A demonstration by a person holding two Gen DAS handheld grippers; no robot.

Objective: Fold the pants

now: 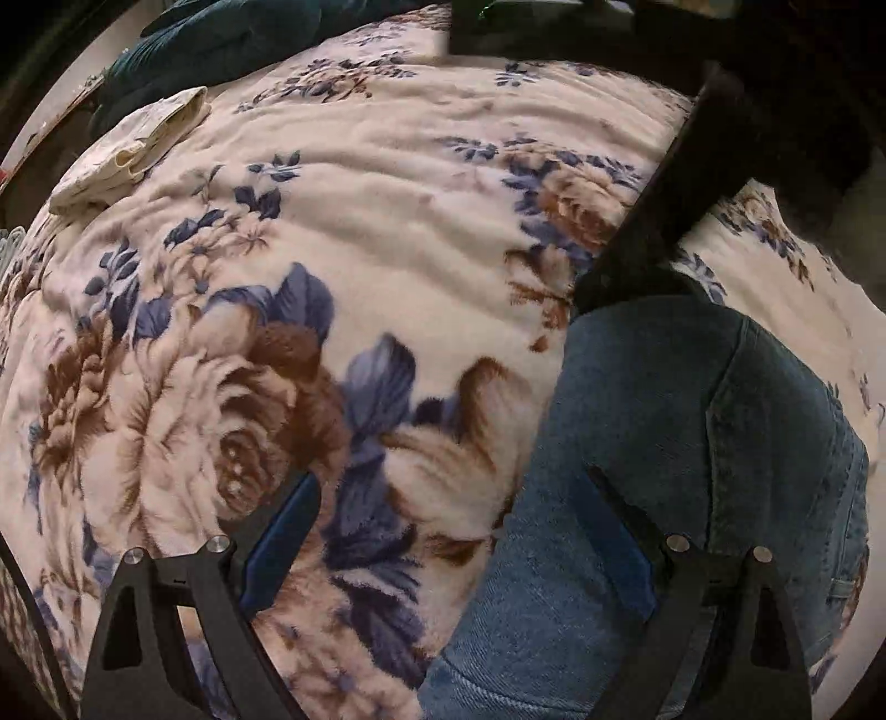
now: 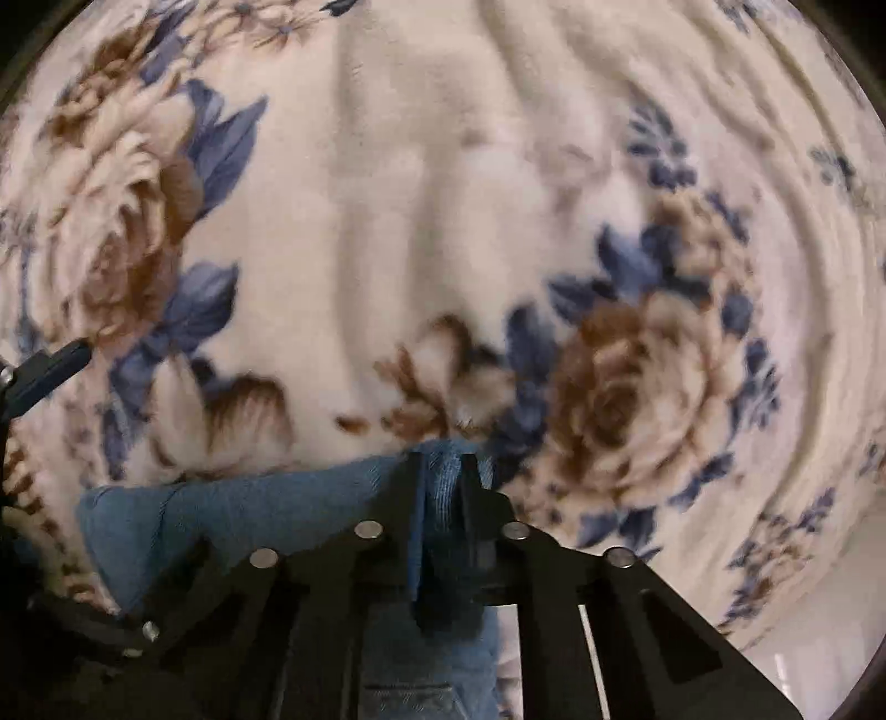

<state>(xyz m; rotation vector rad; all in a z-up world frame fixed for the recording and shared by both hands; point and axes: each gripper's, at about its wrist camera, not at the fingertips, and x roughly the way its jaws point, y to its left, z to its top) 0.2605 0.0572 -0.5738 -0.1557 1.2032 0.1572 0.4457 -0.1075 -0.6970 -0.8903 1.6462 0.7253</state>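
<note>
Surface: cream fleece blanket point(image 1: 387, 221) with blue and brown flowers; rumpled into soft ridges
Pants: blue denim jeans point(image 1: 664, 471); lying on the blanket at lower right of the left wrist view; a fold of the same denim at bottom centre of the right wrist view
Left gripper point(image 1: 454, 498): jaws spread wide; nothing between them but blanket; right finger point(image 1: 620, 520) over the denim, left finger over the flower print
Right gripper point(image 2: 440, 471): jaws pinched close on a bunched edge of the jeans; denim showing between the black fingers
Far left corner: folded pale cloth point(image 1: 133, 144) resting on the blanket; dark teal fabric point(image 1: 221, 44) just behind it
</note>
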